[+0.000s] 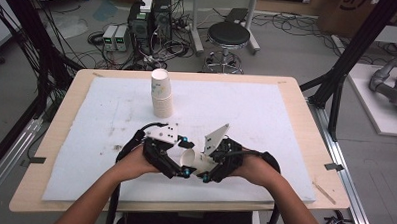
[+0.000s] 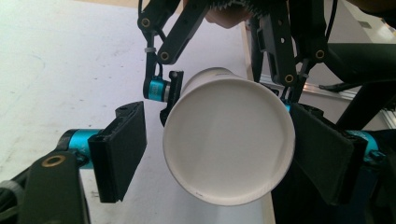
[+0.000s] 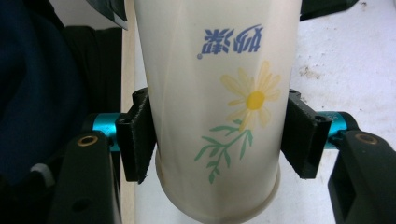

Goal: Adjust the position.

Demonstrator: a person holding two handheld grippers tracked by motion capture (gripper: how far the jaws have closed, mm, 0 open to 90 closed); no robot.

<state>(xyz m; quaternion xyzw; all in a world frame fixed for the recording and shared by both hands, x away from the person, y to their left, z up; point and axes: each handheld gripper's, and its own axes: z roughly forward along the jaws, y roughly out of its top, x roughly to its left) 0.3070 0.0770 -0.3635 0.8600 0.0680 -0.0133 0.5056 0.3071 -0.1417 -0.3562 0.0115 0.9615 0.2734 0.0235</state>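
Note:
A white paper cup [image 1: 197, 162] with a yellow flower print [image 3: 254, 100] lies sideways in the air between both grippers, low over the front middle of the white mat [image 1: 266, 119]. My right gripper [image 1: 204, 163] [image 3: 217, 135] is shut on the cup's wall near its rim, both pads pressed against it. My left gripper [image 1: 185, 155] [image 2: 222, 154] stands open around the cup's base [image 2: 229, 140]; a gap shows by its left pad [image 2: 121, 149], while its right pad [image 2: 322, 158] sits at the cup's edge. The right gripper [image 2: 224, 84] grips the cup farther along in the left gripper view.
A stack of white paper cups [image 1: 161, 93] stands upright at the back middle of the mat. The mat covers a wooden table [image 1: 292, 88]. Beyond the table are a black stool [image 1: 228, 35], computer cases [image 1: 149, 20] and cables on the floor.

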